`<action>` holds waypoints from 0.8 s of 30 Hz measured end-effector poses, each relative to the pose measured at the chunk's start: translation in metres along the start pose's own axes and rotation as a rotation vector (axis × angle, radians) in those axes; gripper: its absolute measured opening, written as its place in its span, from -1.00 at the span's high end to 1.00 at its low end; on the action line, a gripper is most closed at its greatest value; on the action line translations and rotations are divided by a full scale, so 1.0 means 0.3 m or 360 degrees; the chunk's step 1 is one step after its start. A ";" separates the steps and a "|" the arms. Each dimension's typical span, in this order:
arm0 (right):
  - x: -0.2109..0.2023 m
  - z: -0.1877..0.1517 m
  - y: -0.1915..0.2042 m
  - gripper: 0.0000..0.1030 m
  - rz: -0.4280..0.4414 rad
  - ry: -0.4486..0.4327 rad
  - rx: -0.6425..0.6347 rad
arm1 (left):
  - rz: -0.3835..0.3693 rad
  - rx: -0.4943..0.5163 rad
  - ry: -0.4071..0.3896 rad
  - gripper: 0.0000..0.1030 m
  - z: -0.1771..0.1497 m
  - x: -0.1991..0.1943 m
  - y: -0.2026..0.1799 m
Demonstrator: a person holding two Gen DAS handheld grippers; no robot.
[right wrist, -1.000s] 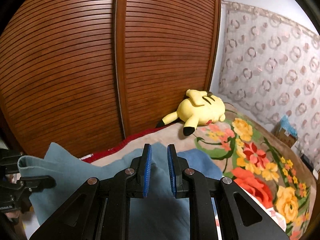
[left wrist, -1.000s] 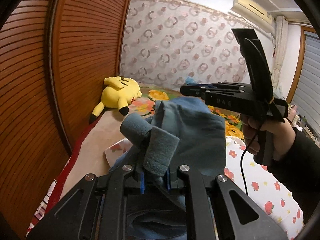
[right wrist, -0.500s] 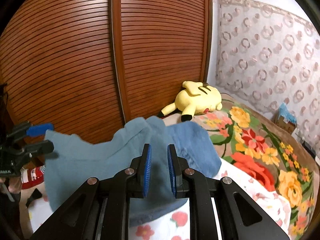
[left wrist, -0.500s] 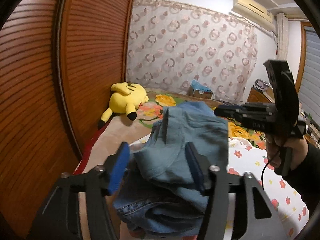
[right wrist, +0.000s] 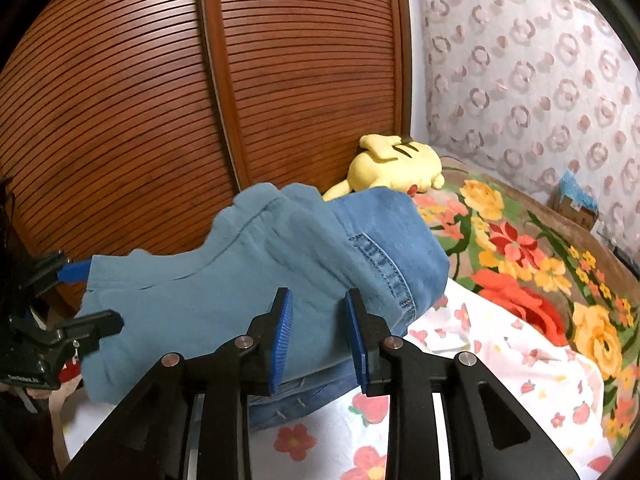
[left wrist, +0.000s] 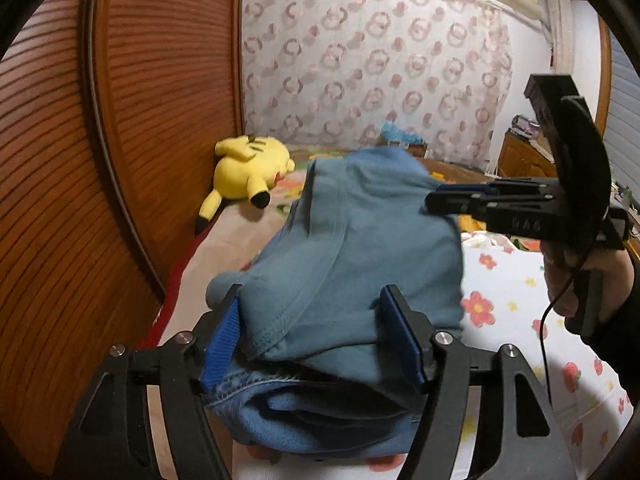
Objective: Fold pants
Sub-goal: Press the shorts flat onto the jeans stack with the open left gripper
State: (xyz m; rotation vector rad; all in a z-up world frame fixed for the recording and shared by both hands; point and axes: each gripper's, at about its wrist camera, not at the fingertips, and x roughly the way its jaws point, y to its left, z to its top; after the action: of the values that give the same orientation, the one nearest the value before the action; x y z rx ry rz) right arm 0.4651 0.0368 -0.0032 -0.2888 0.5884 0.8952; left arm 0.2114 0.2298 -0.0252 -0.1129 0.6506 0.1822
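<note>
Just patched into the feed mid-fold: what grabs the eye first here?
The folded blue pants dominate, heaped on the white flower-print sheet in front of both grippers. The left gripper has just been opening, its blue pads standing wide on either side of the fabric, and the right gripper has also just been opening with cloth behind its gap. Behind them a yellow plush toy lies against the slatted wooden door.

The pants (left wrist: 360, 280) hide the bed behind them; their near end is cut off at 6 o'clock. A box (right wrist: 576, 204) at 3 o'clock is too small to identify.
</note>
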 end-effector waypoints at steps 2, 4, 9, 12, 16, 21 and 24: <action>0.013 -0.012 -0.007 0.46 0.0003 -0.0001 0.0007 | -0.0005 -0.0014 0.0014 -0.35 -0.012 0.013 0.007; 0.024 -0.020 -0.010 0.45 0.0004 -0.0004 0.0010 | -0.0006 -0.0017 0.0017 -0.35 -0.020 0.020 0.007; 0.012 -0.024 0.000 0.43 -0.0007 -0.0006 0.0017 | -0.0012 -0.0042 0.0020 -0.37 -0.026 0.017 0.007; -0.017 -0.028 0.016 0.35 -0.0011 -0.0019 0.0031 | 0.0002 -0.0036 0.0015 -0.37 -0.018 0.009 0.000; -0.069 -0.048 0.044 0.32 -0.0020 -0.0045 0.0042 | 0.0010 -0.0010 -0.0014 -0.37 -0.011 -0.023 -0.009; -0.156 -0.090 0.080 0.30 -0.0044 -0.0087 0.0075 | 0.0010 0.0008 -0.0058 -0.37 -0.003 -0.086 -0.025; -0.224 -0.121 0.107 0.27 -0.0057 -0.0121 0.0094 | -0.0002 0.0021 -0.0085 -0.38 -0.004 -0.127 -0.040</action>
State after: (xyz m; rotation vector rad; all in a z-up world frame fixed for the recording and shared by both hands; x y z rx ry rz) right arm 0.3938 -0.0044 0.0073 -0.2104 0.5369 0.8489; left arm 0.1834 0.2129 -0.0024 -0.0957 0.5983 0.1794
